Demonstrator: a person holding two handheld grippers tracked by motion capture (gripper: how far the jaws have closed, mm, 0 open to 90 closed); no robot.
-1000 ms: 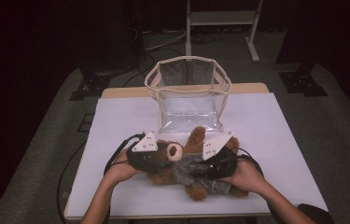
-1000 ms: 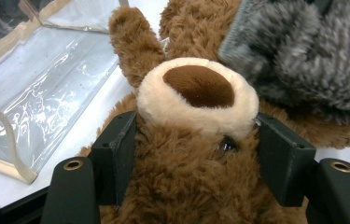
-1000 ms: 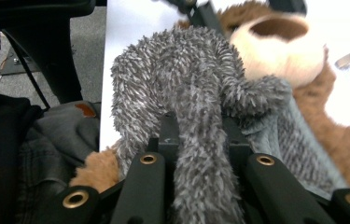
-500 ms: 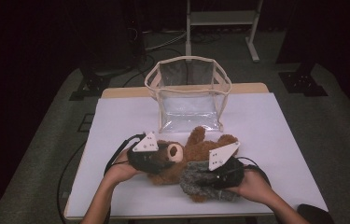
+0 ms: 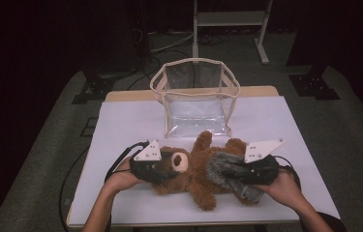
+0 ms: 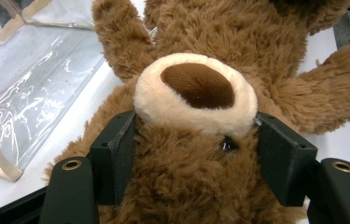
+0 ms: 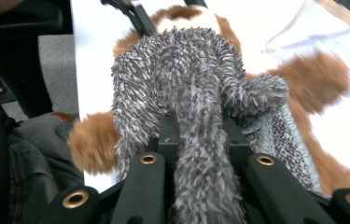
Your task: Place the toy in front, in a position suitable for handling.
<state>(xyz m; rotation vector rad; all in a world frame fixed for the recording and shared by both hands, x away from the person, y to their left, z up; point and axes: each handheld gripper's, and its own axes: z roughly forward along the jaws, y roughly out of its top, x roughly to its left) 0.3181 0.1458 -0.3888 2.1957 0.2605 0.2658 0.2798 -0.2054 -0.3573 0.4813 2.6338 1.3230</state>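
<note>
Just in front of the clear bag [image 5: 196,99], the teddy bear [image 5: 193,169] lies crosswise, left tool [image 5: 162,166] clamping its head, right tool [image 5: 237,173] pinching its grey fuzzy garment [image 5: 227,175].

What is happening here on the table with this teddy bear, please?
A person works with two hand-held grippers on a brown teddy bear lying on the white table. The left gripper clamps the bear's head, just under its muzzle. The right gripper is shut on the bear's grey fuzzy garment. A clear bag stands open just behind the bear.
</note>
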